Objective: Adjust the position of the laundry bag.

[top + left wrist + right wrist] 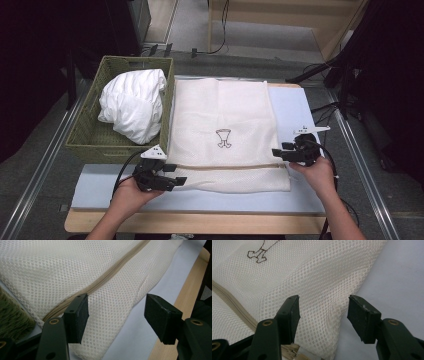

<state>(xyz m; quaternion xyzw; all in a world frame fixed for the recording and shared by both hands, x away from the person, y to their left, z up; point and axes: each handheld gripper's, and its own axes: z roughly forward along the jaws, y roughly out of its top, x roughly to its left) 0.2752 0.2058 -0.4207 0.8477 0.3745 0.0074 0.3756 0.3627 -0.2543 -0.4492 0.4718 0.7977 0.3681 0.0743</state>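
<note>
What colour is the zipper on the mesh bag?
Beige zipper on the cream mesh bag, best in the left gripper view.

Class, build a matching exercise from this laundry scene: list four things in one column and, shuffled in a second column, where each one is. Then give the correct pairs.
Things
1. mesh laundry bag
2. white bundle of cloth
3. left gripper
4. right gripper

Places
A. inside the green woven basket
B. at the bag's near left corner, jaws open
C. flat on the pale blue mat
D. at the bag's right edge, by the zip's end

Pairs: 1-C, 2-A, 3-B, 4-D
</note>
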